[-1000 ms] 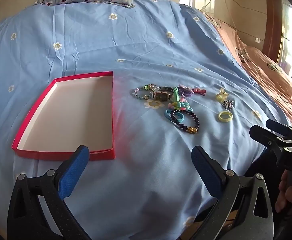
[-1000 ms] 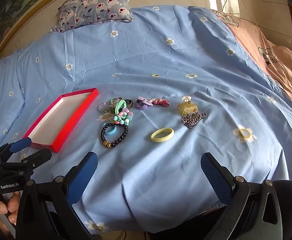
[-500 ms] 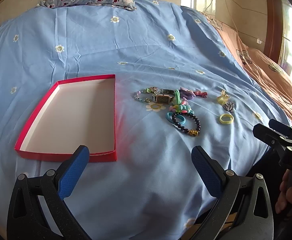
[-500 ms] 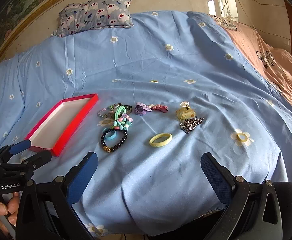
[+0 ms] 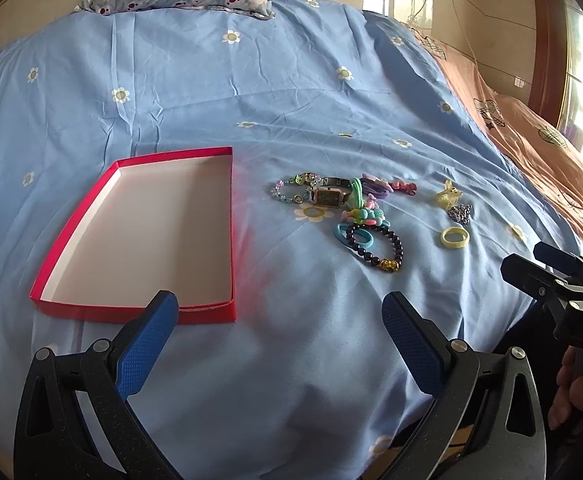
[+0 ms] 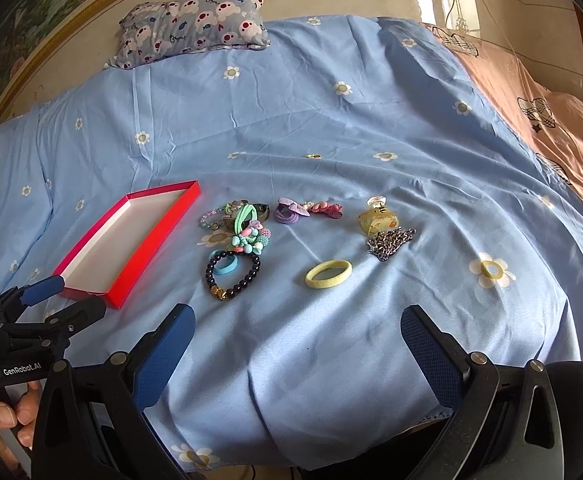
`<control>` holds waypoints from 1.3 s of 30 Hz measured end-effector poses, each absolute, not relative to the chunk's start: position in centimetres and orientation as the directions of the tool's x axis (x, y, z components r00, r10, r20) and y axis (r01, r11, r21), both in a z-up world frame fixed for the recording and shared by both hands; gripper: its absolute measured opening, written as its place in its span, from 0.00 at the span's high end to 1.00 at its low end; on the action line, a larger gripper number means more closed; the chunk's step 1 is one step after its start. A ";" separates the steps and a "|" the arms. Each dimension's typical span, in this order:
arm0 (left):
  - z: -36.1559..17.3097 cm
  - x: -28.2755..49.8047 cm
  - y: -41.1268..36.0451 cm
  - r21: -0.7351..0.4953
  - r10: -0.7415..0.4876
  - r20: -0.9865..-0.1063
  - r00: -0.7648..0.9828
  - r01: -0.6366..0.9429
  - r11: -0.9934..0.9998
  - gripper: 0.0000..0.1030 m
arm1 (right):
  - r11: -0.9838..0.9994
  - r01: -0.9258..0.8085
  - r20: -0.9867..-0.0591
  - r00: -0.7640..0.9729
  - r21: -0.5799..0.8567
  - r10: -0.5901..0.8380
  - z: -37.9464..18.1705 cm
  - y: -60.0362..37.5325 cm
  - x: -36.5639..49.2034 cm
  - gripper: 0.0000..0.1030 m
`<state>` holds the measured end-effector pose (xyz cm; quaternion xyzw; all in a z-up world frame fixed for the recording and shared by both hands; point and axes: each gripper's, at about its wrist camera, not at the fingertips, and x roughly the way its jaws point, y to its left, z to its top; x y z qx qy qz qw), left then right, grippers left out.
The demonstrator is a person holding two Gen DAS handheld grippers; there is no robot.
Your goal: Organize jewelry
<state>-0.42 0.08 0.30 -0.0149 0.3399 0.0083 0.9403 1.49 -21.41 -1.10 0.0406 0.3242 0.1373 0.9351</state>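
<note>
Bed: my view shows a blue daisy sheet [image 5: 291, 80], pillow [image 6: 195, 20] at the head.
Box: red tray [image 5: 139, 236], jewelry [image 6: 235, 240] beside it.
Grippers: my left gripper [image 5: 279, 332] and right gripper [image 6: 297, 340] both spread wide, holding nothing.

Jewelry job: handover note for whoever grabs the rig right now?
Left tool: open, empty, hovering over the bedsheet near the red tray.
Right tool: open, empty, short of the jewelry.
Tray: on the left, nothing in it.
Jewelry, all loose on the sheet to the right of the tray: watch, pastel bead bracelet, dark bead bracelet around a blue hair tie, purple tie, pink clip, yellow clip, silver chain, yellow band.
Done: nothing placed.
Left: move every piece into the tray.
</note>
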 end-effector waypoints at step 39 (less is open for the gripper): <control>-0.6 2.5 0.3 -0.077 -0.061 -0.693 0.718 0.010 0.997 0.00 | 0.945 -0.255 -0.618 0.715 0.205 0.327 -1.9 -21.7 3.3 0.01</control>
